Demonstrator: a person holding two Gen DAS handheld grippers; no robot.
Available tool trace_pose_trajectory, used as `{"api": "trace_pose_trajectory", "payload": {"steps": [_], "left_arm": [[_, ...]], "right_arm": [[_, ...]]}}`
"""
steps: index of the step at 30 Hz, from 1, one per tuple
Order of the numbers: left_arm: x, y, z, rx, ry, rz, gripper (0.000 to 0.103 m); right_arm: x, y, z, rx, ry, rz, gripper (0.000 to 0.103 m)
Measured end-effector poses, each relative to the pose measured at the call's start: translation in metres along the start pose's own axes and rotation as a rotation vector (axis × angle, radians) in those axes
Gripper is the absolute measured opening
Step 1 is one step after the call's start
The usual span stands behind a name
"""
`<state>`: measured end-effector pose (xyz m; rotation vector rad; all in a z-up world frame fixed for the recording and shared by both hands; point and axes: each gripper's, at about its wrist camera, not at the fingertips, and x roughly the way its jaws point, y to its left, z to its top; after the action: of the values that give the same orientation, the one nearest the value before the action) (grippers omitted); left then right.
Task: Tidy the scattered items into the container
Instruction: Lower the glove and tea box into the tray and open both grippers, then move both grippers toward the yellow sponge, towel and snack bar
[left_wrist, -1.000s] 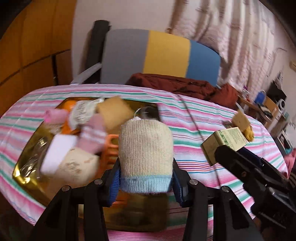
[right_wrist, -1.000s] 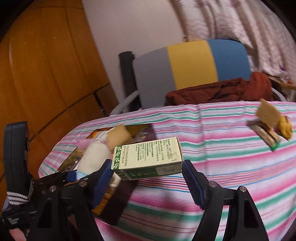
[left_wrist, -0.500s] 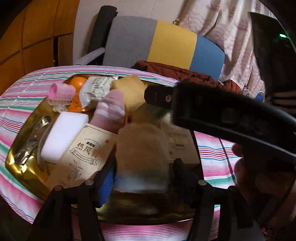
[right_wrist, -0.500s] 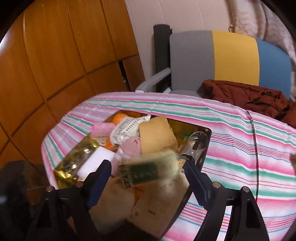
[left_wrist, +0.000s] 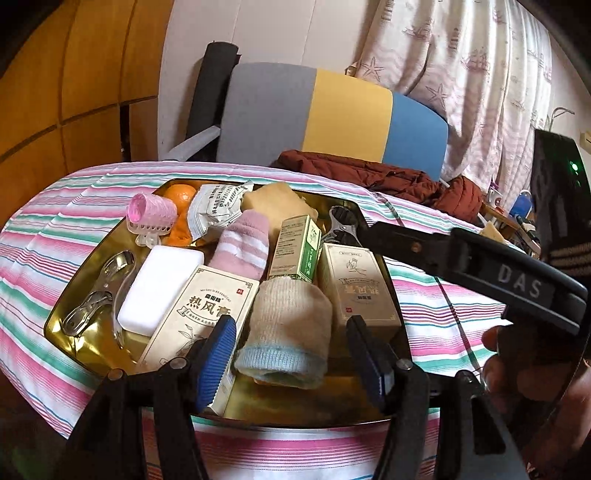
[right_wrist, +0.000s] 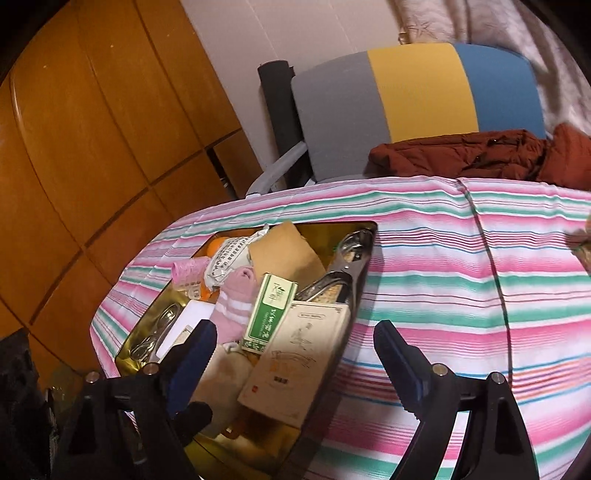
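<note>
A gold tray (left_wrist: 92, 343) (right_wrist: 332, 226) on the striped cloth holds several items. A beige sock with a blue cuff (left_wrist: 286, 328) lies in it between the fingers of my left gripper (left_wrist: 291, 360), which is open, its blue pads clear of the sock. A green box (left_wrist: 297, 251) (right_wrist: 271, 314) leans on a pink sock (left_wrist: 242, 245) and a beige box (left_wrist: 356, 288). My right gripper (right_wrist: 295, 365) hovers over the tray's right edge. Its jaws are opening and the pads touch nothing. From the left wrist it shows as a black arm (left_wrist: 461, 258).
The tray also holds a white block (left_wrist: 159, 284), a pink roller (left_wrist: 151, 214), an orange (left_wrist: 181, 194), a printed box (left_wrist: 195, 314) and metal tongs (right_wrist: 347, 254). A small tan item (left_wrist: 491, 232) lies far right. Behind the table stands a chair (right_wrist: 417, 92) with a maroon jacket (right_wrist: 461, 151).
The left gripper opened and the beige sock now lies in the tray. The right gripper carried the green box over the tray, let it go, and its jaws widened.
</note>
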<state>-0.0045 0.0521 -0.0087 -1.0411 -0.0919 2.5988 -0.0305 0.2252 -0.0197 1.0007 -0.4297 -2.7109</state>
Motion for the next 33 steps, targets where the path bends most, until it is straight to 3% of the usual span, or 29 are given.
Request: {"api": "trace_pose_trajectory", "payload": {"steps": [11, 19, 27, 33], "left_arm": [[-0.003, -0.006, -0.002, 0.002, 0.001, 0.031, 0.063], [-0.012, -0.027, 0.015, 0.027, -0.032, 0.015, 0.063], [-0.004, -0.084, 0.032, 0.124, -0.025, -0.058, 0.063], [0.015, -0.14, 0.035, 0.208, 0.002, -0.134, 0.063]], "right_arm": [[-0.019, -0.024, -0.007, 0.069, -0.048, -0.041, 0.087], [-0.034, -0.054, -0.017, 0.105, -0.062, -0.09, 0.087], [-0.059, -0.113, -0.032, 0.203, -0.086, -0.17, 0.087], [-0.086, -0.167, -0.04, 0.264, -0.12, -0.287, 0.087]]}}
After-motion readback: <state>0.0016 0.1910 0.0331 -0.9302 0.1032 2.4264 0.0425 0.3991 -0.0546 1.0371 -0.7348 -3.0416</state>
